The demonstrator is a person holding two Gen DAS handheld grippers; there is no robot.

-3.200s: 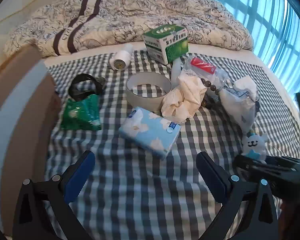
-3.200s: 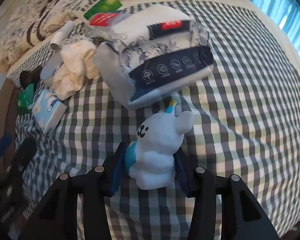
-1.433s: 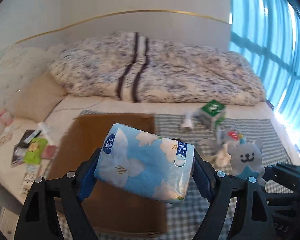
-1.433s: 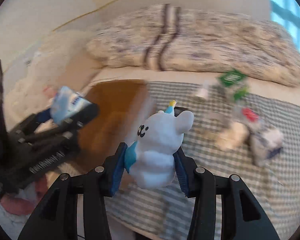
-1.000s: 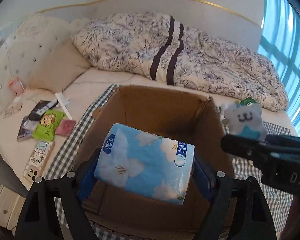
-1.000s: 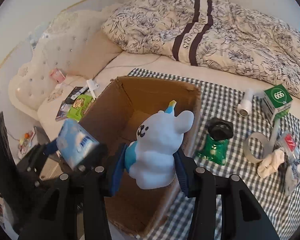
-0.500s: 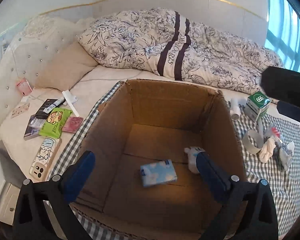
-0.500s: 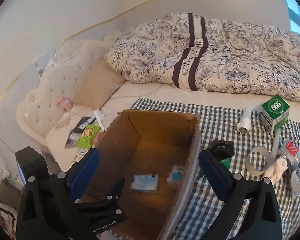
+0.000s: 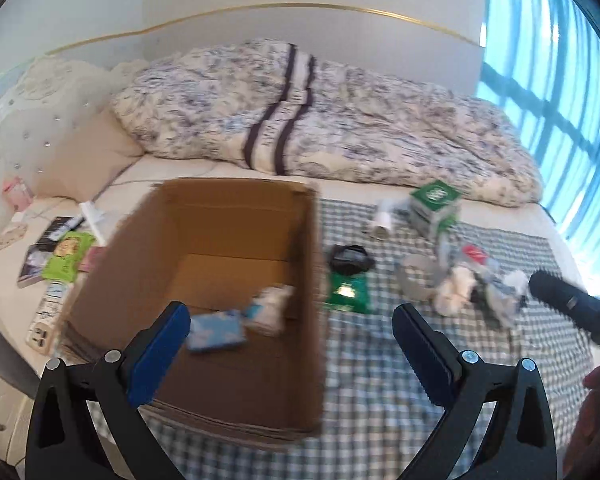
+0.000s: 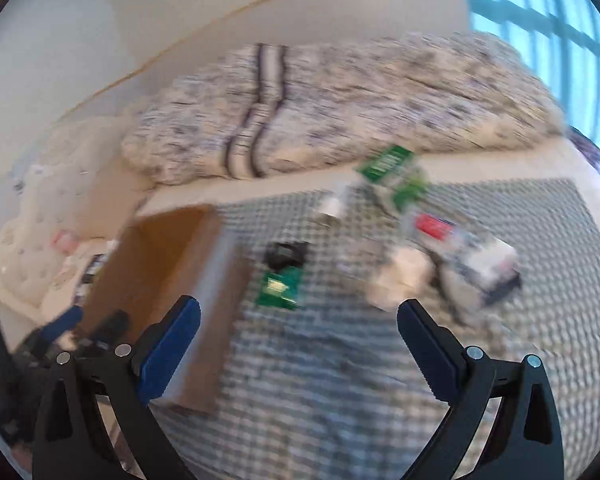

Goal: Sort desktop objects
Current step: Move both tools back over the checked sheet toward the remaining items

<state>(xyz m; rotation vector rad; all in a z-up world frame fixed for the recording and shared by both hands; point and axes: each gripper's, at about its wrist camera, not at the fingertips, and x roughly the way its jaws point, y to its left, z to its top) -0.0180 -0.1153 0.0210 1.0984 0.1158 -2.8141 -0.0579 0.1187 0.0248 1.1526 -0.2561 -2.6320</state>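
Note:
An open cardboard box (image 9: 220, 208) (image 10: 156, 264) stands on the checked cloth (image 9: 380, 400) at the left. Inside it lie the blue tissue pack (image 9: 216, 330) and the white plush toy (image 9: 272, 308). My left gripper (image 9: 290, 344) hangs open and empty above the box's right wall. My right gripper (image 10: 298, 340) is open and empty too, above the cloth beside the box. On the cloth to the right lie a green packet (image 9: 348, 292) (image 10: 280, 288), a black band (image 9: 350, 258), a green carton (image 9: 434, 204) (image 10: 392, 176), a tape roll (image 9: 414, 280) and crumpled bags (image 9: 458, 292) (image 10: 400, 280). The right wrist view is blurred.
A patterned duvet (image 9: 320, 120) fills the back of the bed. Small items, among them a green pouch (image 9: 66, 256), lie on the bare sheet left of the box. A window (image 9: 560, 100) is at the right. The other gripper's handle (image 9: 572, 308) and a hand (image 9: 598, 412) show at right.
Both grippers let go over the box about a second ago; the tissue pack and plush toy now lie inside. Since half a second ago both views have swung right, toward the cloth.

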